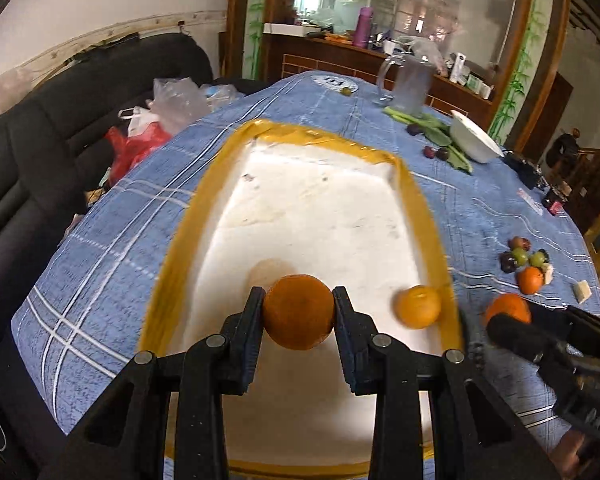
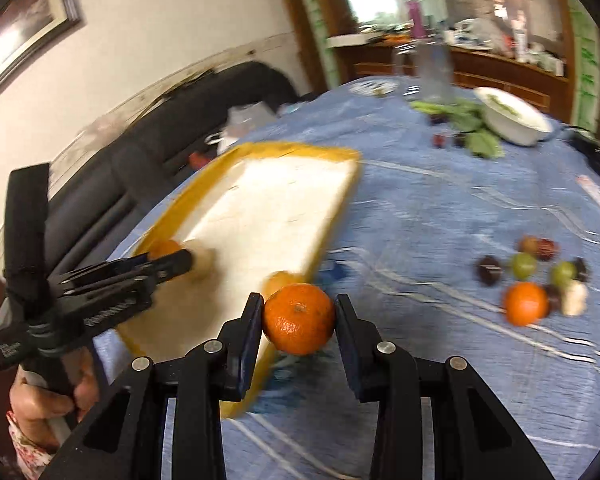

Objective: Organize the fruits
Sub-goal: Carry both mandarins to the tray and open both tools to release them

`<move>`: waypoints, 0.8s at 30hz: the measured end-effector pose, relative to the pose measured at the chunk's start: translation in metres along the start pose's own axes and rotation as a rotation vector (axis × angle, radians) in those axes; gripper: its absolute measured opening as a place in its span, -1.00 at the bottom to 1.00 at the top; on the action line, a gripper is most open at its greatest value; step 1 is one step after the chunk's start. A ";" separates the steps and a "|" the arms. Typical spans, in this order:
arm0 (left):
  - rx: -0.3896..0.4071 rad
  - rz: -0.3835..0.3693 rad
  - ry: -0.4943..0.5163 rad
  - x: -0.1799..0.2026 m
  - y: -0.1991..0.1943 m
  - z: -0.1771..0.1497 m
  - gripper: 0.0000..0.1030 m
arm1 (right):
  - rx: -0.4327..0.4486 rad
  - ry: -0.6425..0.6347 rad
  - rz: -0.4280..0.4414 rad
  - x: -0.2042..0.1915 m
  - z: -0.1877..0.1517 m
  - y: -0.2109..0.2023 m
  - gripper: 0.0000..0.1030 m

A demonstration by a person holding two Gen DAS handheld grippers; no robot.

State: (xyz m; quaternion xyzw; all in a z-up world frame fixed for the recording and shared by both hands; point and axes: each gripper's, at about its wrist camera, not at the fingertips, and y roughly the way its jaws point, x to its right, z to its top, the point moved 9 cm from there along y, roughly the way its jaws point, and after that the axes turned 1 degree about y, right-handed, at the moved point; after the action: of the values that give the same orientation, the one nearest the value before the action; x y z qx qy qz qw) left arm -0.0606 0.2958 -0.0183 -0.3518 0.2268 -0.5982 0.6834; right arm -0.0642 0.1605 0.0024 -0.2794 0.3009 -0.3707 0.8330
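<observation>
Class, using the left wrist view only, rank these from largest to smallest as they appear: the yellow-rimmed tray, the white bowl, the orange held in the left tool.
1. Yellow-rimmed tray
2. White bowl and held orange: they look alike; the orange is much nearer, so unranked.

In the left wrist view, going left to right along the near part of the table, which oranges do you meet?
Orange in the left tongs → loose orange in the tray → orange in the right tongs → orange by the fruit pile.
</observation>
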 end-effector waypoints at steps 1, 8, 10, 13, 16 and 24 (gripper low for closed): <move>-0.002 0.002 -0.002 -0.002 0.001 -0.001 -0.37 | -0.007 -0.010 0.012 -0.008 -0.001 0.005 -0.23; -0.010 0.007 -0.016 -0.010 0.007 -0.005 -0.36 | -0.093 -0.099 0.006 -0.046 -0.019 0.044 -0.23; -0.004 0.014 -0.017 -0.011 0.006 -0.006 -0.36 | -0.119 -0.112 -0.007 -0.049 -0.025 0.055 -0.23; 0.008 0.052 -0.011 -0.015 0.005 -0.006 -0.36 | -0.130 -0.143 -0.033 -0.052 -0.031 0.063 -0.22; 0.010 0.065 -0.017 -0.019 0.003 -0.006 -0.22 | -0.120 -0.174 -0.059 -0.054 -0.029 0.064 -0.22; 0.079 0.125 0.014 -0.019 -0.013 0.001 0.25 | -0.071 -0.179 -0.078 -0.053 -0.025 0.047 -0.01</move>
State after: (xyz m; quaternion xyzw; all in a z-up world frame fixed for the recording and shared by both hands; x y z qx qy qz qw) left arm -0.0720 0.3142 -0.0097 -0.3056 0.2296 -0.5652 0.7311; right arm -0.0895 0.2230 -0.0312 -0.3522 0.2269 -0.3656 0.8311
